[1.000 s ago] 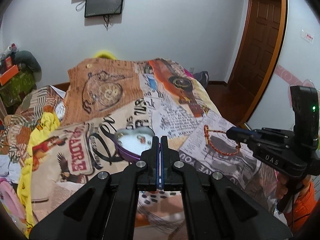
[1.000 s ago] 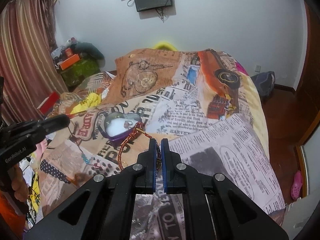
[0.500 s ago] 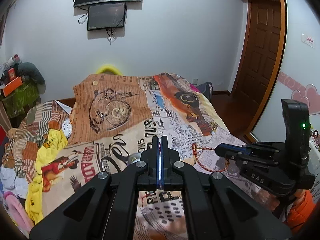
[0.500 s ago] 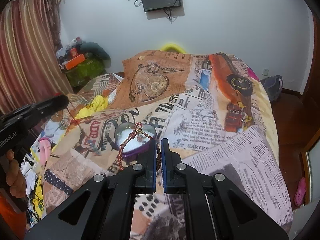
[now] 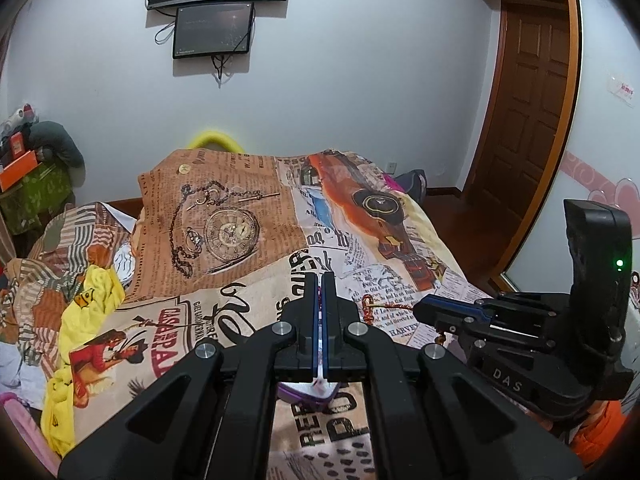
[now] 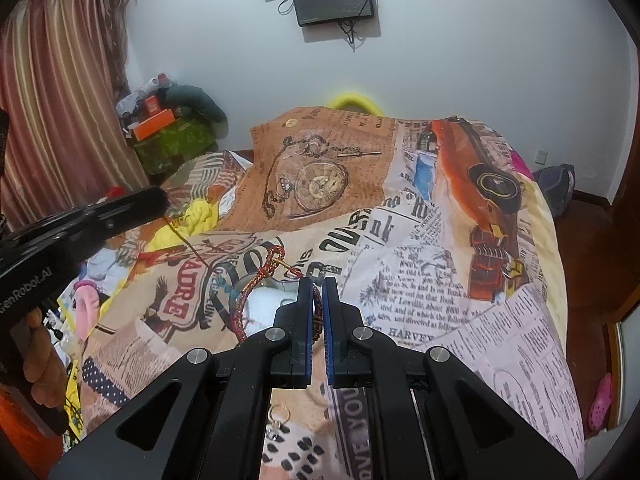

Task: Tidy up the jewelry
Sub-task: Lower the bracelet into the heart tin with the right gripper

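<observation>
The bracelet (image 6: 256, 288) is a braided cord of red, orange and dark strands, knotted at its top with a thin gold-coloured bar through the knot; it hangs as a loop in the air above the bed (image 6: 440, 280), pinched at one side between the fingers of the right gripper (image 6: 316, 304), which are closed down to a narrow gap around the cord. Directly below and behind the loop lies the heart box (image 6: 264, 300), a purple-rimmed tray with a white, padded-looking lining, resting on the bedspread. The left gripper (image 5: 322, 304) has its fingers pressed almost together on something thin and purple between the blue pads; what that is cannot be made out, though a fine thread (image 6: 188, 244) runs from its tip toward the bracelet in the right wrist view. In the left wrist view the box (image 5: 308, 390) shows only as a purple-and-white edge under the black linkage. A small metal ring (image 6: 279, 414) lies on the bedspread near the right gripper's base. The bedspread is a soft cloth printed with newsprint, a pocket watch and an orange car. Behind stand a white wall, a mounted screen (image 5: 214, 30), a wooden door (image 5: 524, 112), striped curtains (image 6: 60, 100) and piled clutter on the bed's left side.
</observation>
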`<state>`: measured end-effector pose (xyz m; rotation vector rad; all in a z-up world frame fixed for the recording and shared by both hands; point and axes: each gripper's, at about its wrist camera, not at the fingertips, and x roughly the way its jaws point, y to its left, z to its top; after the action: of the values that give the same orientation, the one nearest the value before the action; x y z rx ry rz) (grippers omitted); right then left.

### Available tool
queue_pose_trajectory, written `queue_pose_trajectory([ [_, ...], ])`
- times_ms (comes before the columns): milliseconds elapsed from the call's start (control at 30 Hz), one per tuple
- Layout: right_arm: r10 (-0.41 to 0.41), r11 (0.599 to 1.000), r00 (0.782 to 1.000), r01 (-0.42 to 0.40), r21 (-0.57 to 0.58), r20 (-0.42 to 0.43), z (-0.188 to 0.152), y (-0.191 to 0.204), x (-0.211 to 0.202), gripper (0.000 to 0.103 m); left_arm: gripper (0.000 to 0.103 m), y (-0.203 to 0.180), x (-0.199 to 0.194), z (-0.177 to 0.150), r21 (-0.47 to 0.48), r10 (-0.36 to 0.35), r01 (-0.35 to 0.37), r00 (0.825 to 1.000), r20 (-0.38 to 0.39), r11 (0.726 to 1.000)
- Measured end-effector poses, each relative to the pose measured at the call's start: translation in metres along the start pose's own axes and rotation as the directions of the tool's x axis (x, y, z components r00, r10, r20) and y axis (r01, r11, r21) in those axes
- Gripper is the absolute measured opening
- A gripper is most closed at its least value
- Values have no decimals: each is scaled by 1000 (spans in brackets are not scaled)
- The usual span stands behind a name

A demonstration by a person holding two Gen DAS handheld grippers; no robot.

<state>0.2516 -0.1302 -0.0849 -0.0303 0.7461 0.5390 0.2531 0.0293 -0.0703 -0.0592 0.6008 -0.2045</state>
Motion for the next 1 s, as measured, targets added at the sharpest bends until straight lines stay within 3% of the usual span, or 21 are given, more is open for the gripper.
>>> queue_pose_trajectory([
  [467,22,1000,998,-21,14,-60,-2,-4,39,4,0,15,52,-23,-25,-7,4,994,-112,1000],
  [733,35,999,995,-35,4,-97,-5,-1,55,4,0,22,75,-50,-26,-20,15,978,-208,1000],
  [1000,34,998,990,-41,-44,-139,-7,12,71,4,0,27,79,-65,-35,-47,39,966,-253,999],
])
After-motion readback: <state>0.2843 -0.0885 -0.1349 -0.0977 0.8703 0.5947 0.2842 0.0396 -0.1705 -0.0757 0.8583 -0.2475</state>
